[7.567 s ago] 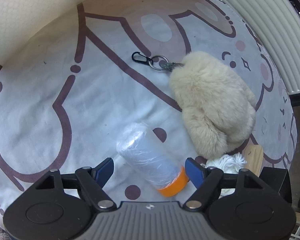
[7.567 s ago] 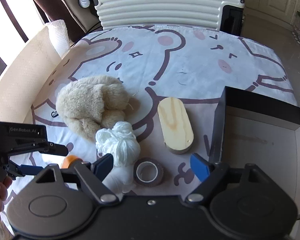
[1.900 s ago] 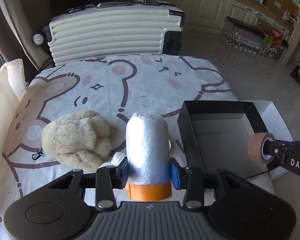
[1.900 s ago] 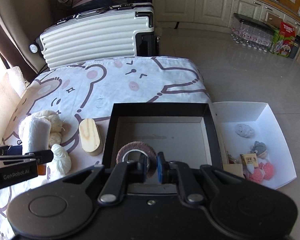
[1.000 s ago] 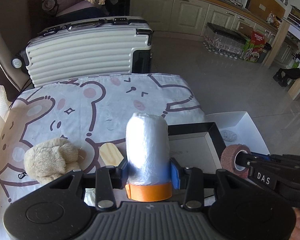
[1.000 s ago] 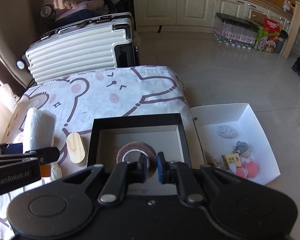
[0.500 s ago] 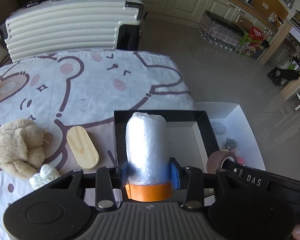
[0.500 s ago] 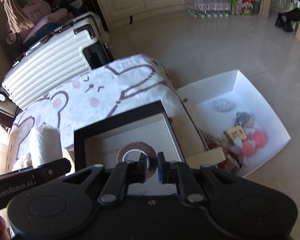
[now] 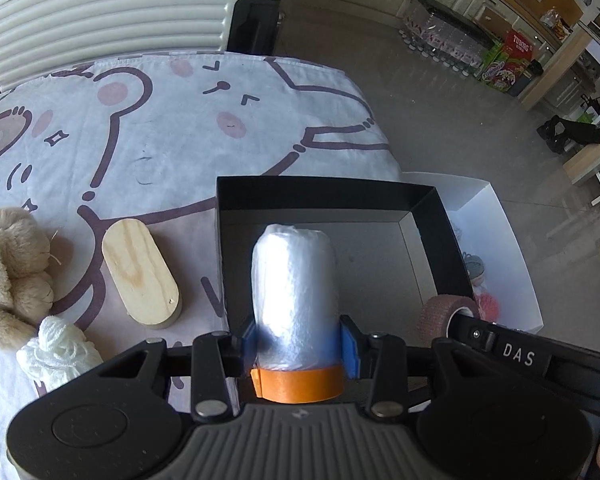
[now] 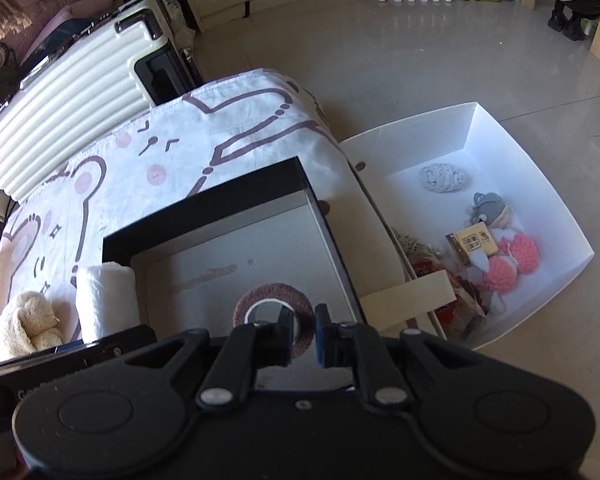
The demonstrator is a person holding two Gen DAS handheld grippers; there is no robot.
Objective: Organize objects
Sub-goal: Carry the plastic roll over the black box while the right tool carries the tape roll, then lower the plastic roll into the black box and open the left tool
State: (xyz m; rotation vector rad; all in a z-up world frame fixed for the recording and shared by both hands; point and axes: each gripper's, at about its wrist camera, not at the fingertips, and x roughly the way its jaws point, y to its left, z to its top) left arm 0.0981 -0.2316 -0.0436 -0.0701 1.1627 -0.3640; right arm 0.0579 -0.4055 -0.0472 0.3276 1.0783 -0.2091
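My left gripper [image 9: 298,340] is shut on a roll of clear plastic film with an orange end [image 9: 294,292], held upright over the black box [image 9: 324,190]. The same roll [image 10: 106,296] shows at the box's left wall in the right wrist view. My right gripper [image 10: 302,334] is shut on the rim of a brown tape roll [image 10: 274,308], above the grey floor of the black box [image 10: 216,212]. That tape roll [image 9: 446,312] hangs at the box's near right corner in the left wrist view.
On the bear-print sheet [image 9: 160,128] lie a wooden oval block [image 9: 140,276], a beige plush toy [image 9: 10,268] and a white yarn ball [image 9: 58,354]. A white tray [image 10: 540,184] with several small toys sits on the floor right of the box. A ribbed suitcase [image 9: 120,12] stands behind.
Both grippers have come down and forward over the black box, which now looks larger. Each still grips its roll. The right view has rolled, tilting the scene.
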